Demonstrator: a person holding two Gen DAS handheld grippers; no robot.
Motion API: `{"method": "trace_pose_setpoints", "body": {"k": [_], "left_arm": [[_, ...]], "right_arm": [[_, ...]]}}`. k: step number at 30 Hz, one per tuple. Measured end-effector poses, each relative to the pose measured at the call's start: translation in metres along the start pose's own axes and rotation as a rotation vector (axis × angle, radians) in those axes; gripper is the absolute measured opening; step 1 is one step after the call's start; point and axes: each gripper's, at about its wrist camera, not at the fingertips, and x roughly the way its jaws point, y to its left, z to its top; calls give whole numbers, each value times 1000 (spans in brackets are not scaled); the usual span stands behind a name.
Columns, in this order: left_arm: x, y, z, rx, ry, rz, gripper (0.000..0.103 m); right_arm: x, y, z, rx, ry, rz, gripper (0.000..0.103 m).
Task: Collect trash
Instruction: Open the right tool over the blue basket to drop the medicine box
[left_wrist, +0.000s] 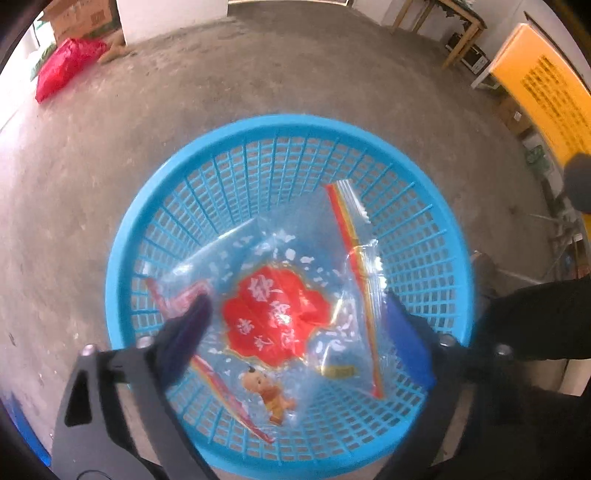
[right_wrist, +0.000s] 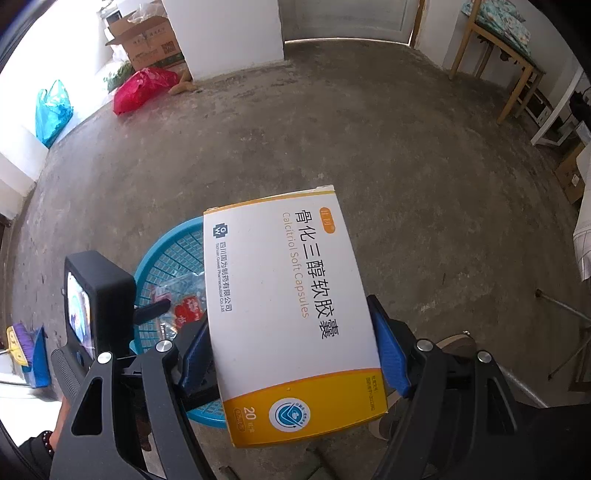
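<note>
Left wrist: your left gripper (left_wrist: 295, 325) hangs over the blue basket (left_wrist: 155, 221), fingers released; the plastic bag (left_wrist: 273, 317) lies inside; right wrist: your right gripper (right_wrist: 291, 354) grasps the medicine box (right_wrist: 291, 295) beside the basket.

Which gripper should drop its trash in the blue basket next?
The right gripper. It is clamped on the medicine box, just beside the blue basket. The left gripper is open over the plastic bag already inside.
</note>
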Motion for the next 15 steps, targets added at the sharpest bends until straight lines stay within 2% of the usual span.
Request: {"method": "trace_pose_setpoints", "body": {"k": [2, 5, 9, 15], "left_arm": [[10, -8, -3, 42, 62, -1, 94], [9, -9, -5, 43, 47, 2, 95], [-11, 5, -7, -22, -41, 17, 95], [-42, 34, -4, -128, -139, 117, 95]], "right_arm": [[0, -1, 1, 2, 0, -3, 73], [1, 0, 1, 1, 5, -4, 73], [4, 0, 3, 1, 12, -5, 73], [18, 15, -2, -48, 45, -9, 74]]}}
